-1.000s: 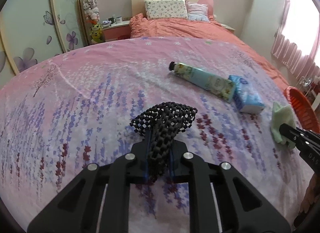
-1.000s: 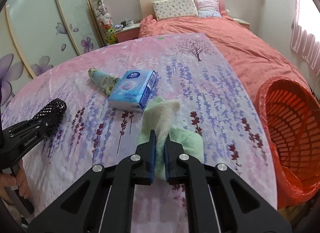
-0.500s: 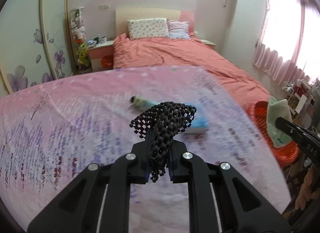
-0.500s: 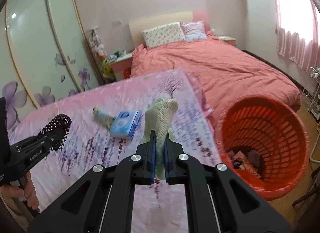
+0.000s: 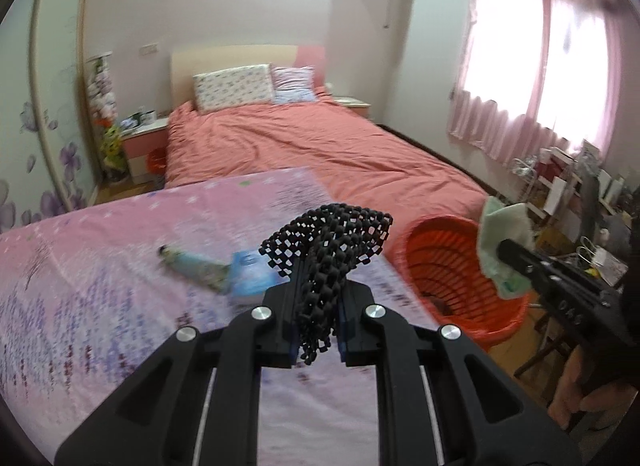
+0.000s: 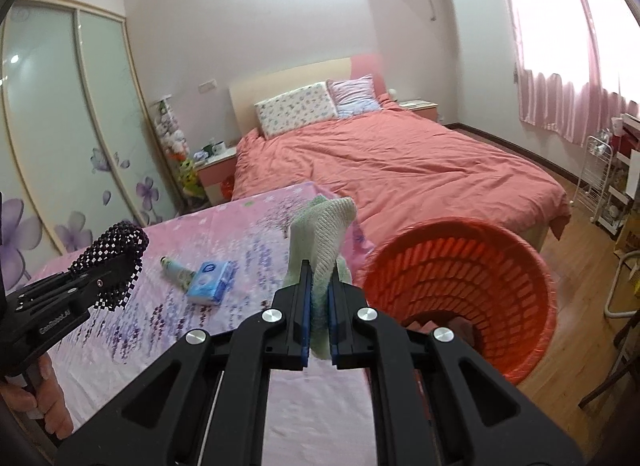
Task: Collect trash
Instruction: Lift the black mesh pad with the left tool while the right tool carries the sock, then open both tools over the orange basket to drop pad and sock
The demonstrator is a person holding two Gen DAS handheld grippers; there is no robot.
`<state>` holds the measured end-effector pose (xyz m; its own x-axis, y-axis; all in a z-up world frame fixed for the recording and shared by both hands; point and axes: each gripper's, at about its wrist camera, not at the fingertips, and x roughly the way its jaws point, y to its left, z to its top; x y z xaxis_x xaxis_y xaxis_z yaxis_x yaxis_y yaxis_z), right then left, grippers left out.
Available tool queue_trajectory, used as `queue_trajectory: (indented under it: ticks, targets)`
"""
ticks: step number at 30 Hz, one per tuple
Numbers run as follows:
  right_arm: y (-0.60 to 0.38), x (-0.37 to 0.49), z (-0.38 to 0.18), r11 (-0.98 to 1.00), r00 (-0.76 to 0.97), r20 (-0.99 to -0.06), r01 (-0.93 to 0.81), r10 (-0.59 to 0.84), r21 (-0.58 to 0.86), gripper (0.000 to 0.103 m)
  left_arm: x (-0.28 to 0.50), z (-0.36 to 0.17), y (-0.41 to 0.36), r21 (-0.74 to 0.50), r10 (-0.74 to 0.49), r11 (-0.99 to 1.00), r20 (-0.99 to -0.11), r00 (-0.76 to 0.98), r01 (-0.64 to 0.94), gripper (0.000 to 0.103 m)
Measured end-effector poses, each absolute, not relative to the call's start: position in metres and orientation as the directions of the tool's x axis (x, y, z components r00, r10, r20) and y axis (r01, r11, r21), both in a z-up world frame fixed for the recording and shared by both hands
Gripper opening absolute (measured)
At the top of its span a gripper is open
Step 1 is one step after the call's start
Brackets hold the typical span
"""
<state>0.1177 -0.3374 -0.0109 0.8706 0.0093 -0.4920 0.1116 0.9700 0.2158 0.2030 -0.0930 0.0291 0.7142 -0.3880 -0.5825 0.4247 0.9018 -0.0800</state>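
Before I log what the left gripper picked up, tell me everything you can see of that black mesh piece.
The black mesh piece is an open net of small square links, soft-looking and matte, possibly foam or rubber. It is pinched between the shut jaws of the left gripper, folded, its top fanning out above the fingers and a short end hanging below. It is held in the air over the pink floral cover, touching only the gripper.

Blurred at ten o'clock of the black mesh piece (image 5: 326, 250): tube (image 5: 192, 264) and blue packet (image 5: 250, 276), print unreadable. Basket (image 6: 460, 286) contents mostly hidden.
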Motion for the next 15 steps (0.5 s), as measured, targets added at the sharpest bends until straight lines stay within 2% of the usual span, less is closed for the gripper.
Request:
queue_trajectory:
  ticks: [15]
  targets:
    - [-0.422,0.114,-0.018,0.928,0.872,-0.480,0.253,-0.095,0.275,0.007,0.206,0.015,-0.226,-0.125,-0.552,0.784,-0.591,0.589,0.608,0.015]
